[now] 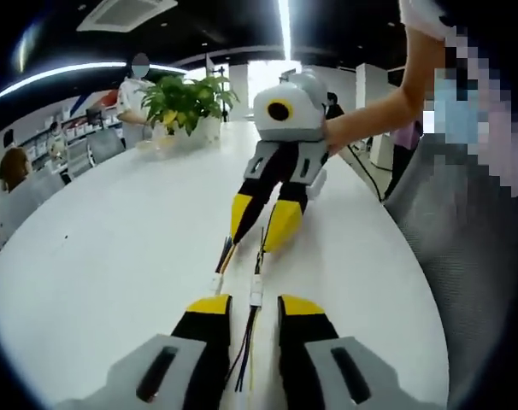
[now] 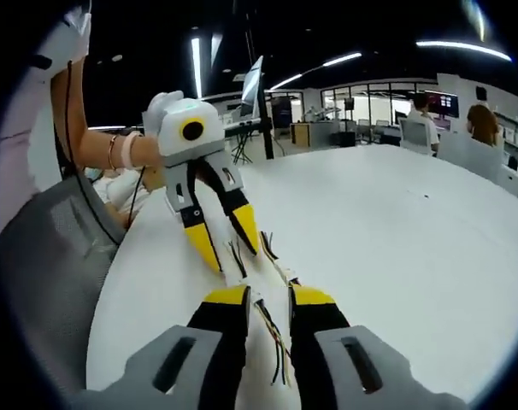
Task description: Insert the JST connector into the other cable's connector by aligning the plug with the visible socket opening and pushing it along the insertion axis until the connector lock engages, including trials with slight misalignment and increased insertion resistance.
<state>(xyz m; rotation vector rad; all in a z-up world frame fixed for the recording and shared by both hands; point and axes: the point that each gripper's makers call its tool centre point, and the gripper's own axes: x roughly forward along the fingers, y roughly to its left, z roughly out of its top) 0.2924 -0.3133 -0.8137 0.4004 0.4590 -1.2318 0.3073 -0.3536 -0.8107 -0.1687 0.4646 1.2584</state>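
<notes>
your two hand-held grippers, left (image 1: 246, 312) and right (image 1: 263, 226), face tip to tip, each pinching a cable whose white plugs (image 1: 256, 293) lie nearly in line.

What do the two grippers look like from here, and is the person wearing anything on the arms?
Both grippers, left and right, have light grey bodies with slotted sides, black jaws and yellow tips. In the right gripper view the left forearm is bare, with bracelets at the wrist. In the left gripper view the right arm has a short white sleeve.
</notes>
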